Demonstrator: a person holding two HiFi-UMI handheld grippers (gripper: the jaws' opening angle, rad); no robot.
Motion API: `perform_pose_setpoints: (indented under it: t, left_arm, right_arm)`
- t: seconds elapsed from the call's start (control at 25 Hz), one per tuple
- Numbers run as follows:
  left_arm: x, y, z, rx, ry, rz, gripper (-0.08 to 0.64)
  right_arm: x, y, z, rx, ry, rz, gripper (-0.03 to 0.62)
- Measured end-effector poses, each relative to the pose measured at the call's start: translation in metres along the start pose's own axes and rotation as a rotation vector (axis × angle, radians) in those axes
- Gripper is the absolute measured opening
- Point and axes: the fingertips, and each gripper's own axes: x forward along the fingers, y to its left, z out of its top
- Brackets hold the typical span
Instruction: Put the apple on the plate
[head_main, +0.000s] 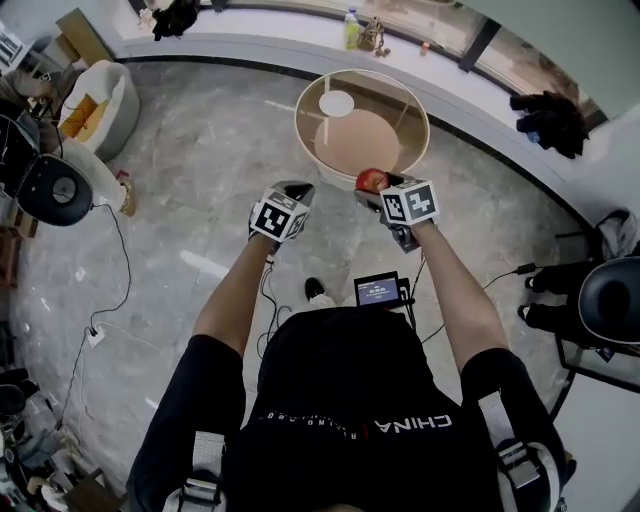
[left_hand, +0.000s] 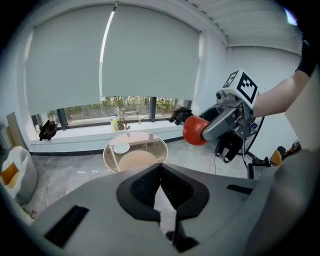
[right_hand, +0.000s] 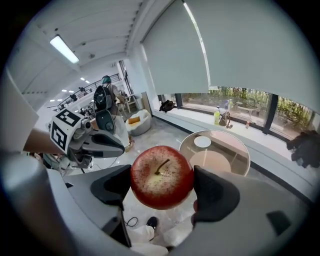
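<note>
A red apple (head_main: 372, 179) hangs in the air at the near edge of a round glass table (head_main: 303, 135), and my right gripper (head_main: 374, 188) is shut on it. In the right gripper view the apple (right_hand: 161, 176) fills the space between both pads, stem towards the camera. A small white plate (head_main: 337, 103) lies on the far left of the tabletop, also seen as the plate (right_hand: 202, 142) beyond the apple. My left gripper (head_main: 297, 190) hovers left of the apple, over the floor, shut and empty. From the left gripper view, the apple (left_hand: 194, 130) is up at the right.
A tan round shelf (head_main: 357, 140) shows under the glass. A white bag (head_main: 95, 105) and a dark chair (head_main: 45, 190) stand at the left, with a cable (head_main: 120, 290) on the marble floor. The windowsill holds a bottle (head_main: 351, 28). Another black chair (head_main: 610, 300) is at the right.
</note>
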Motion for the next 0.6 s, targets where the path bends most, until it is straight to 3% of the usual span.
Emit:
perform_pose_setpoints:
  t: [0.16, 0.6]
  left_arm:
    - [0.011, 0.017, -0.001, -0.012, 0.008, -0.027, 0.017]
    - [0.064, 0.072, 0.002, -0.053, 0.073, -0.056, 0.017]
  right_arm:
    - [0.016, -0.008, 0.001, -0.005, 0.063, -0.021, 0.411]
    - [0.086, -0.056, 0.036, 0.036, 0.096, -0.001, 0.411]
